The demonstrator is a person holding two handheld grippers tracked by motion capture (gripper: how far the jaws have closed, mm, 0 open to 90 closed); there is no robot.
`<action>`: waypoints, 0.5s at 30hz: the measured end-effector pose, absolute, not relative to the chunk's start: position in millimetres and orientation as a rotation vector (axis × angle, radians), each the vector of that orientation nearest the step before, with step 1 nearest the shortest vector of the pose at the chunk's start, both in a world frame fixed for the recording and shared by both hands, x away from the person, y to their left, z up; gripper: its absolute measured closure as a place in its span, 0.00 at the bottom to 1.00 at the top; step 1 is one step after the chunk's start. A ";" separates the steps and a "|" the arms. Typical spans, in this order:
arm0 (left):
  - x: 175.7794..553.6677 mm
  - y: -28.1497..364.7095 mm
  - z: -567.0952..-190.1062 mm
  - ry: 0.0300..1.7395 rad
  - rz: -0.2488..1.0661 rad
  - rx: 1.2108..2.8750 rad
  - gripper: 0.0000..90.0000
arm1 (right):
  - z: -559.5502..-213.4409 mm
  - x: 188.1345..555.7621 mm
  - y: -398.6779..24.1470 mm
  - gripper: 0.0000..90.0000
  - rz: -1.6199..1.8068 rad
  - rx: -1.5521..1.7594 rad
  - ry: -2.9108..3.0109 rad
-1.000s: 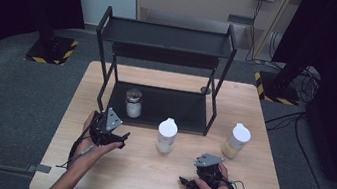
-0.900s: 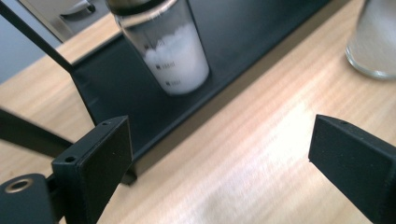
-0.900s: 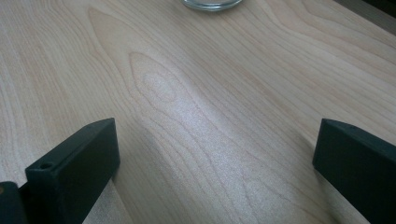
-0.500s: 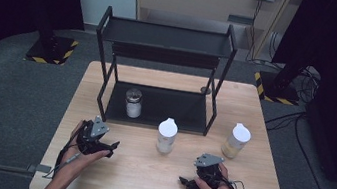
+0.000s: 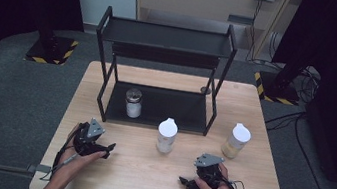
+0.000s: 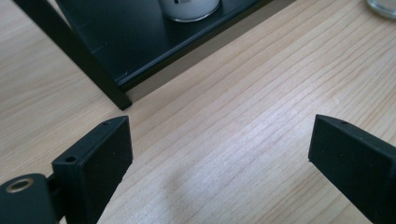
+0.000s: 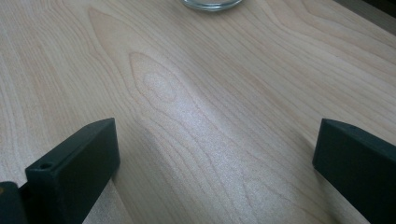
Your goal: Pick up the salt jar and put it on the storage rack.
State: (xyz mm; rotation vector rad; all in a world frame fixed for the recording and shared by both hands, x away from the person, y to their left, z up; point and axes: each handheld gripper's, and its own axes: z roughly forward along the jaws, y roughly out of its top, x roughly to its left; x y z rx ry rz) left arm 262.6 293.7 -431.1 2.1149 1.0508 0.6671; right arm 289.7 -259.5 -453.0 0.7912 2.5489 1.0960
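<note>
Pale wood table (image 5: 134, 175) carries both grippers near its front edge, left gripper (image 5: 109, 147) and right gripper (image 5: 183, 182) with fingers wide and empty (nothing between them), so approach the nearest white-capped jar (image 5: 166, 135), mid-table before the rack (image 5: 159, 73), level and centred.

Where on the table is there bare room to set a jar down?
Bare wood lies along the near edge between the left gripper and right gripper, below the white-lidded jar. The rack's lower shelf is free right of the silver-lidded jar. It is tighter beside the yellowish jar.
</note>
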 end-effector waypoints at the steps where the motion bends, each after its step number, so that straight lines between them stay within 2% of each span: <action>1: 262.5 295.3 -431.8 1.056 0.667 2.111 0.06 | -453.0 289.7 -259.5 0.01 1.096 0.791 2.549; 15: 262.4 307.2 -436.8 1.112 0.630 2.079 0.05 | -453.0 289.7 -259.5 0.01 1.096 0.791 2.549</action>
